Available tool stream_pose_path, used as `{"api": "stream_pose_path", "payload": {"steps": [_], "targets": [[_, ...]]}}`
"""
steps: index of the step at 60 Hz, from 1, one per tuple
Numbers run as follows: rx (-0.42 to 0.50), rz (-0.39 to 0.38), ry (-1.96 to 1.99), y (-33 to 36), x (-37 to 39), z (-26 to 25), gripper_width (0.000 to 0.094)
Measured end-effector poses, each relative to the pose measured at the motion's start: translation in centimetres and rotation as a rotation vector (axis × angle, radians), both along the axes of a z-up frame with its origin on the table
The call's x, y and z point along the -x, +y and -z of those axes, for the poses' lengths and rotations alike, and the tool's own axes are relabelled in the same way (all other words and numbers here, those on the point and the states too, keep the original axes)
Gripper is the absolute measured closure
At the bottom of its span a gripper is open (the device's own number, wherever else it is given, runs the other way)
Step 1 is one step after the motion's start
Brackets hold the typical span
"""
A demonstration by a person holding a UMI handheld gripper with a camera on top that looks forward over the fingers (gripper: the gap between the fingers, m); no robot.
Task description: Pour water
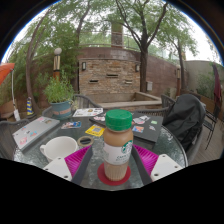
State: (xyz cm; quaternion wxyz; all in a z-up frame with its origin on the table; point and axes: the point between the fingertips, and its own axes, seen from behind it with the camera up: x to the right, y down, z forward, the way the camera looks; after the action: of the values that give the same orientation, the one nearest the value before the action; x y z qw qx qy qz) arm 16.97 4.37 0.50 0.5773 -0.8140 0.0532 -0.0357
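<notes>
A glass bottle [118, 145] with a green cap and a white label holds a tan drink. It stands upright on a red coaster [117, 178] on the glass table [45, 135]. My gripper [117, 160] is open, with the bottle between the pink pads [92, 158]. A narrow gap shows on each side of the bottle. A white cup [59, 147] stands on the table just left of the left finger.
The round glass table carries a yellow box [95, 130], books and papers [35, 130] and a potted plant [60, 96] at the far left. A black bag on a chair [186, 115] is at the right. A brick wall and trees lie beyond.
</notes>
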Motion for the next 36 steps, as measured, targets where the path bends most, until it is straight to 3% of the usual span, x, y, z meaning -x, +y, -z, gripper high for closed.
{"api": "stream_pose_path", "payload": {"steps": [4,22,36], "targets": [[0.021,-0.013,0.042,-0.5,1.0,-0.1,0.0102],[0.062,0.086,-0.02,-9.9,1.4,-5.3,0.0102],[0.086,0.137,0.071,-20.4,8.5,-12.3,0.0105]]}}
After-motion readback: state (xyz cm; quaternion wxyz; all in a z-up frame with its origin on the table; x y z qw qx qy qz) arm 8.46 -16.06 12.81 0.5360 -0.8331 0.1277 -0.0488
